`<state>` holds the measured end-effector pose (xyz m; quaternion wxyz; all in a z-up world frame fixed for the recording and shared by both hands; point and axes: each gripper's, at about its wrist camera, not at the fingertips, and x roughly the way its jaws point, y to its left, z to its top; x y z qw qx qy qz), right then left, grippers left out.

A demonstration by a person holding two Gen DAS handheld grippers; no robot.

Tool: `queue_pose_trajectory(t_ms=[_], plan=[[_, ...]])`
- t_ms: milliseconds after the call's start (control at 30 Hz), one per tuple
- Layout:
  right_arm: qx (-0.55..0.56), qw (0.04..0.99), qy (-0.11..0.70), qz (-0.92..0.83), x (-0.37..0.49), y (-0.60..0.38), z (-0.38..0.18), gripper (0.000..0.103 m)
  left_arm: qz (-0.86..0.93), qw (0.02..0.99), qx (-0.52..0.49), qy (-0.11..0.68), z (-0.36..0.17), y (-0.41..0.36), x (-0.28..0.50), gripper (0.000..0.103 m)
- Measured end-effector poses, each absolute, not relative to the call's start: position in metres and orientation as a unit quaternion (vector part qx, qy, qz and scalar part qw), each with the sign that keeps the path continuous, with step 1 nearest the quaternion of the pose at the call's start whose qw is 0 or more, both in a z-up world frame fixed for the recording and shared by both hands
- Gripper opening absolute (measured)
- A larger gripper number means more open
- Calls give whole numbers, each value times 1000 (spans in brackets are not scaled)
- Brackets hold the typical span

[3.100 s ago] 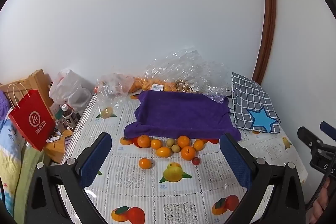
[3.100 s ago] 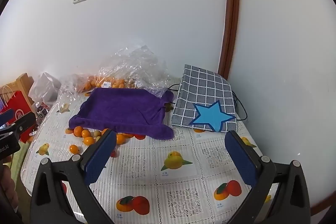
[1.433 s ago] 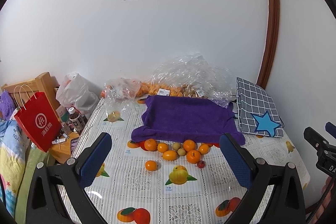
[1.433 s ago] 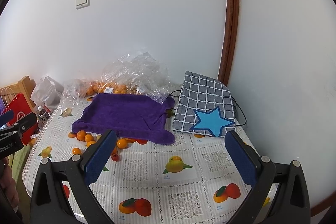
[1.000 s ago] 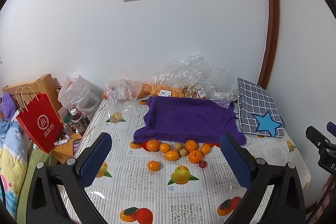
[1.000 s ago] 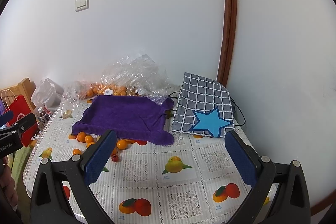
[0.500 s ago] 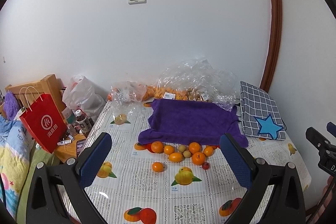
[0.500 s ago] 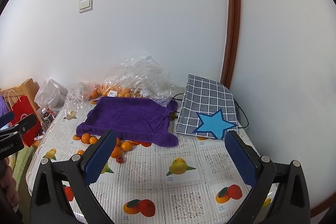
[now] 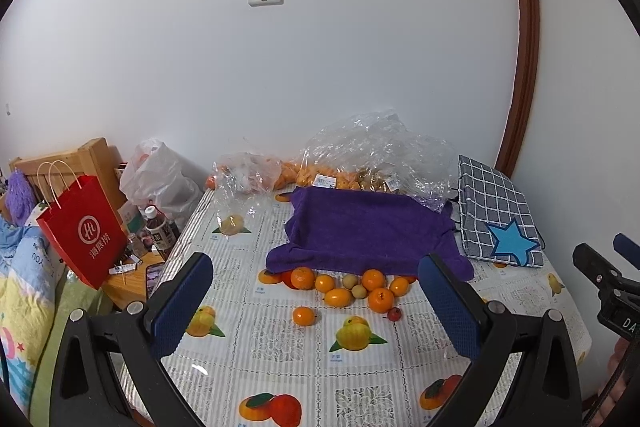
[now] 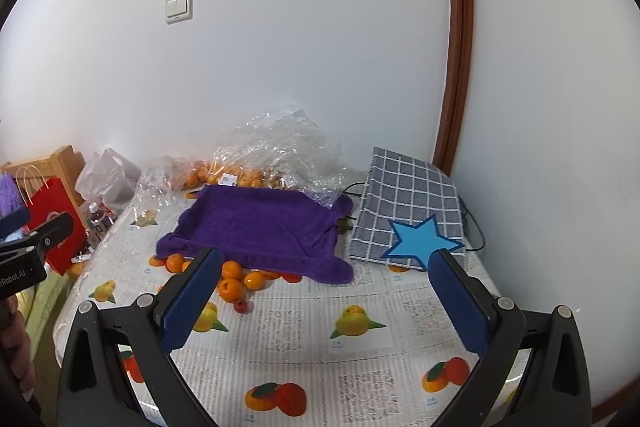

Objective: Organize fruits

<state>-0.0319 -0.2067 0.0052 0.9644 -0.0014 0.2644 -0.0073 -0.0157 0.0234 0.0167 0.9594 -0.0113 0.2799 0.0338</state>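
Several oranges (image 9: 378, 298) (image 10: 231, 287), small tan fruits (image 9: 350, 281) and a small red fruit (image 9: 394, 313) (image 10: 241, 305) lie loose on the fruit-print tablecloth (image 9: 280, 339), just in front of a purple towel (image 9: 368, 227) (image 10: 256, 223). One orange (image 9: 303, 315) sits apart, nearer me. My left gripper (image 9: 316, 291) hangs open above the table's near side, well short of the fruit. My right gripper (image 10: 324, 287) is open too, with nothing between its blue pads (image 10: 188, 301).
Clear plastic bags (image 9: 376, 155) with more oranges stand against the wall behind the towel. A grey checked bag with a blue star (image 9: 496, 215) (image 10: 408, 215) lies at the right. Left of the table: a red paper bag (image 9: 80, 227), bottles (image 9: 158, 231), a white plastic bag (image 9: 156, 183).
Both grippers have drawn back and risen a little; the table and fruit look smaller and lower in both views. Nothing on the table has moved.
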Motion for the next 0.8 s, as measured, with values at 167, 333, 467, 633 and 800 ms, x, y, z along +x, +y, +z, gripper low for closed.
queue_pose_trajectory(t_ms=[167,333,467,633,800], plan=[[6,962,274,-9,-21,-207,-4,102,32,956,-16,290,9,27,-4,103],[4,959,283,-10,-4,-206,-14,99,37,954,-10,298,-1,34,13,103],[6,952,307,1,21,-205,-28,97,38,950,-7,311,-13,41,32,103],[-7,939,344,11,60,-195,-59,86,45,942,-2,332,-39,56,65,103],[-21,926,375,33,97,-180,-104,67,52,927,12,371,-76,68,98,99]])
